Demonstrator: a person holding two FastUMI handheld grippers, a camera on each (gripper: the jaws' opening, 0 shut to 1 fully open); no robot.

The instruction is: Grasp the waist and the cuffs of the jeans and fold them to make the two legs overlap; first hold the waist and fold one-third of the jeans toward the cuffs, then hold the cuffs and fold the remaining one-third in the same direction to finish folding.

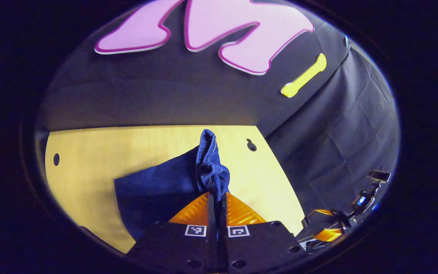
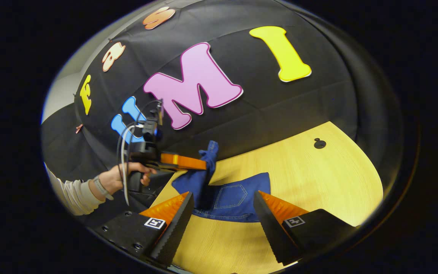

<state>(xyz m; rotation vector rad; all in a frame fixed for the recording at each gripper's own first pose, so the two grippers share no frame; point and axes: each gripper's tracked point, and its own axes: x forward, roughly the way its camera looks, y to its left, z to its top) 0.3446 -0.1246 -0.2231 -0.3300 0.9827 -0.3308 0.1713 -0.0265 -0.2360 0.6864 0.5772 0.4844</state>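
The left claw [image 1: 216, 199] was clamped tight on a bunched end of the jeans [image 1: 165, 186], its two fingers pressed together with the denim pinched between them. From that grip a twisted wad of dark blue cloth with pale stitching stood up above the fingertips, while the rest of the garment hung down and spread flat on the pale wooden worktop [image 1: 89, 160] on the near side of the wad.

In the right gripper view, the same left claw [image 2: 203, 164] was seen from the side, held by a hand [image 2: 122, 177] in a light sleeve [image 2: 72, 196] with a band at the wrist, lifting a corner of the jeans [image 2: 234, 199] clear of the worktop [image 2: 318, 179]. The lifted cloth rose above the claw's tip and draped down to the part still lying flat, where a back pocket faced up and the waist edge lay nearest the camera.

The right claw [image 2: 222, 220] stood wide open and held nothing, its fingers spread to either side of the jeans' waist edge and hovering just short of it. Whether the fingertips touched the cloth could not be told.

A round hole [image 2: 319, 143] marked the worktop well beyond the jeans, towards the booth's black cloth wall [image 2: 318, 102].
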